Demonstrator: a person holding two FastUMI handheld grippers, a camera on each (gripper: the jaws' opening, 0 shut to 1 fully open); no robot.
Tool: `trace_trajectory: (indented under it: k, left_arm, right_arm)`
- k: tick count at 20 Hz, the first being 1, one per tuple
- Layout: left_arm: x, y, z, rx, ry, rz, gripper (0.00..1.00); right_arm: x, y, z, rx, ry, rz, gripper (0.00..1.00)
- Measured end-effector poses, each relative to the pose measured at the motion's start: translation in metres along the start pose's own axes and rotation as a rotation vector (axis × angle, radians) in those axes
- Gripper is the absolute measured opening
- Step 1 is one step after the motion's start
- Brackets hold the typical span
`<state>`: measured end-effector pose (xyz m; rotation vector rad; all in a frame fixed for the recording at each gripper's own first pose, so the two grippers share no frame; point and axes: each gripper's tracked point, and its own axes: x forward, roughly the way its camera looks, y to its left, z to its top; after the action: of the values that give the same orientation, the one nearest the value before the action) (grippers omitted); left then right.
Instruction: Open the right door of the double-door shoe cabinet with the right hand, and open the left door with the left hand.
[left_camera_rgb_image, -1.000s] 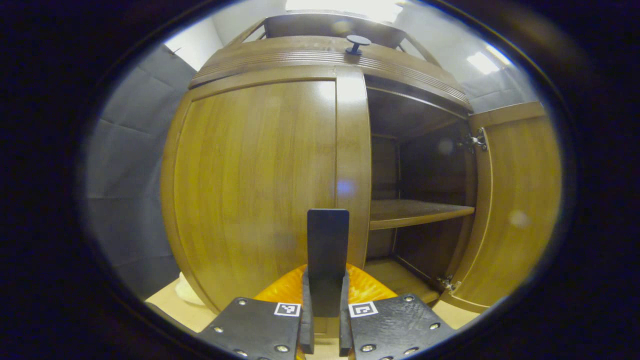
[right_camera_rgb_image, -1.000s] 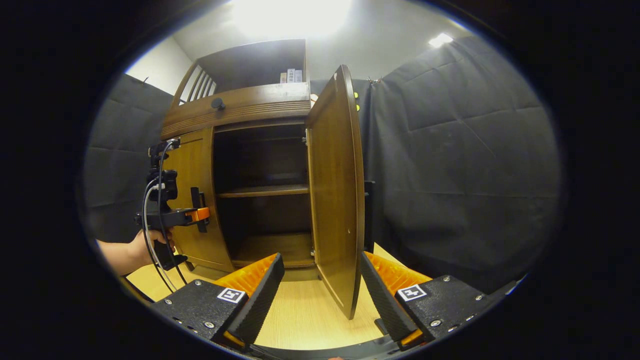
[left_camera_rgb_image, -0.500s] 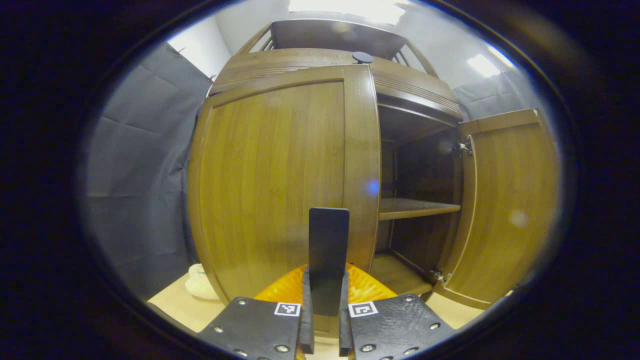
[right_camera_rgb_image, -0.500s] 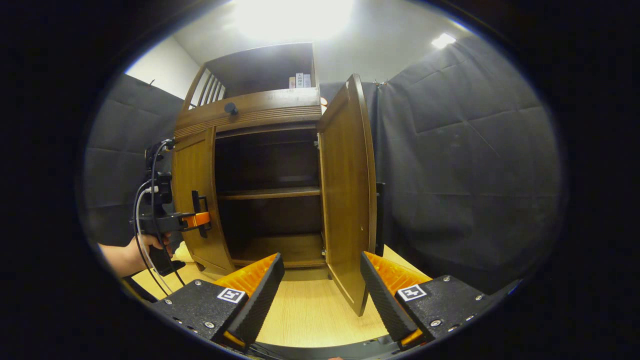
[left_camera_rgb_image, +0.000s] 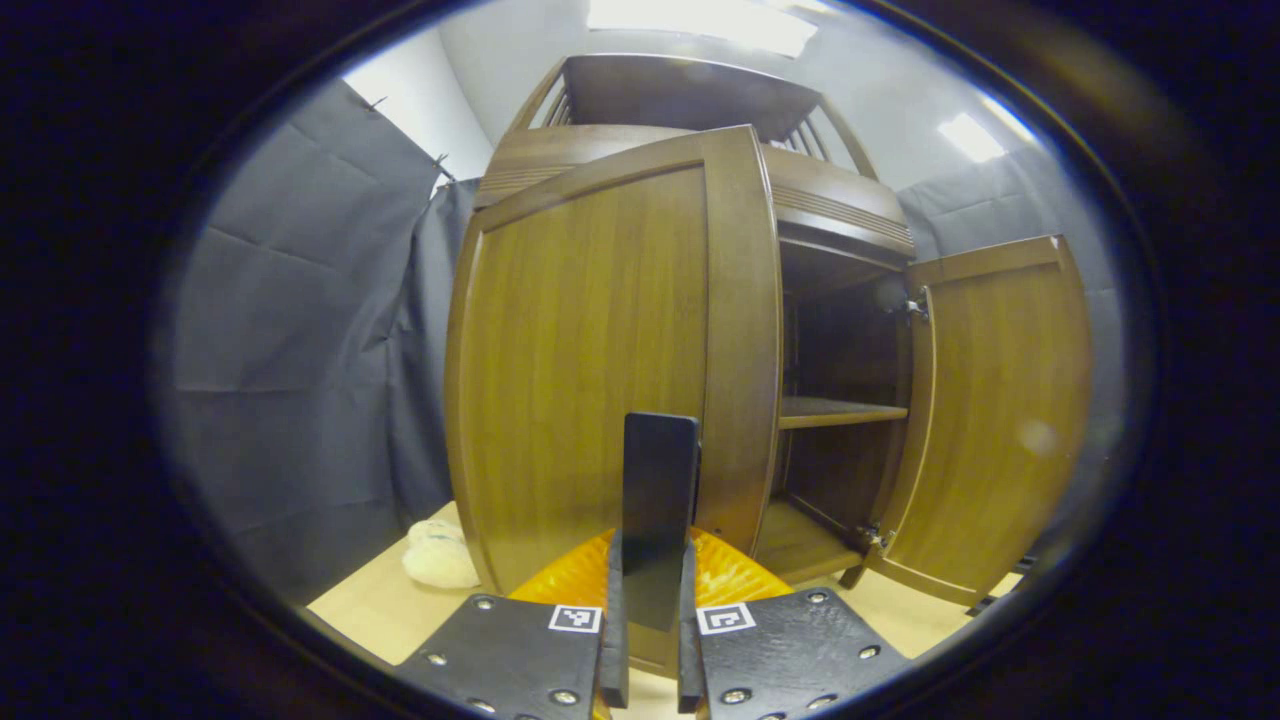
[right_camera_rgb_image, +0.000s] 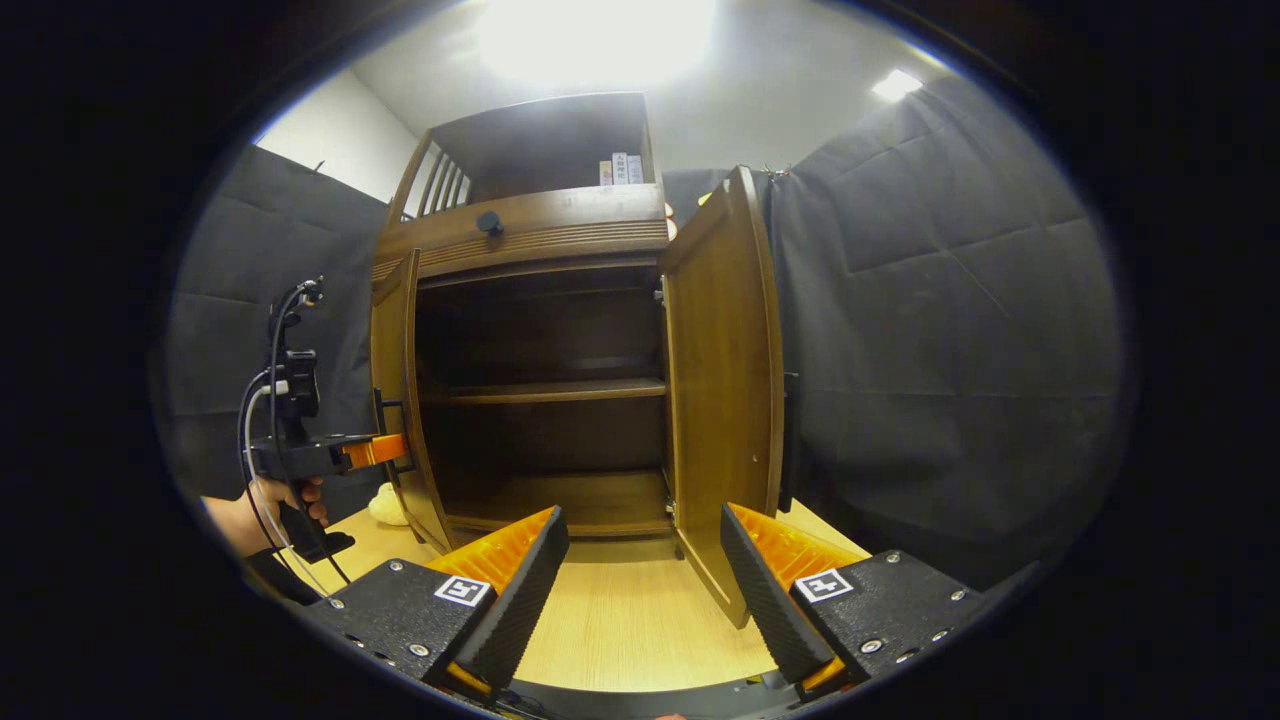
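Left gripper view: the left tool (left_camera_rgb_image: 650, 560) is clenched on the left door's handle (left_camera_rgb_image: 658, 500), mid-opening; next, swing wider. The right tool (right_camera_rgb_image: 640, 580) is released.

No wording can be read. Square black-and-white coded markers (left_camera_rgb_image: 575, 619) sit on the left gripper's (left_camera_rgb_image: 648, 640) finger mounts and on the right gripper's (right_camera_rgb_image: 645, 560); small labelled boxes (right_camera_rgb_image: 620, 168) on the cabinet's (right_camera_rgb_image: 540, 225) top shelf are too small to make out.

One shoe cabinet (right_camera_rgb_image: 530, 240), two open doors (right_camera_rgb_image: 725, 370) (right_camera_rgb_image: 400, 390), two hand-held grippers (right_camera_rgb_image: 645, 590) (left_camera_rgb_image: 648, 640).
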<state>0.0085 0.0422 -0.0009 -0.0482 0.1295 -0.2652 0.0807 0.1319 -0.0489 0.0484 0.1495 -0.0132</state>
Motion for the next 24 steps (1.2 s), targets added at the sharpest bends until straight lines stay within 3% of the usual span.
trace_trajectory:
  k: [3, 4, 5, 6, 7, 21, 22, 24]
  left_arm:
    - [0.0, -0.002, 0.009, 0.001, -0.001, 0.01, 0.26]
    - [-0.001, -0.004, 0.012, 0.001, -0.003, 0.015, 0.19]
    - [-0.005, -0.004, 0.015, 0.001, -0.004, 0.02, 0.26]
    - [-0.006, -0.006, 0.018, 0.001, -0.007, 0.028, 0.13]
    - [-0.007, -0.004, 0.016, 0.007, -0.008, 0.035, 0.26]
    - [-0.011, -0.018, 0.045, 0.046, -0.028, 0.19, 0.25]
    - [-0.012, -0.015, 0.047, 0.058, -0.031, 0.213, 0.12]
    - [-0.014, -0.025, 0.054, 0.06, -0.031, 0.237, 0.18]
  right_arm:
    - [0.001, 0.01, 0.002, -0.005, -0.005, 0.024, 0.93]
    - [0.002, 0.013, 0.001, -0.006, -0.004, 0.031, 0.93]
    - [0.002, 0.016, 0.0, -0.006, -0.003, 0.039, 0.93]
    - [0.002, 0.019, -0.001, -0.007, -0.001, 0.048, 0.93]
    - [0.003, 0.022, -0.001, -0.01, -0.001, 0.055, 0.93]
    - [0.002, 0.036, 0.001, -0.033, -0.011, 0.094, 0.95]
    - [0.002, 0.036, 0.0, -0.033, -0.013, 0.093, 0.92]
    - [0.002, 0.036, 0.001, -0.027, -0.013, 0.091, 0.93]
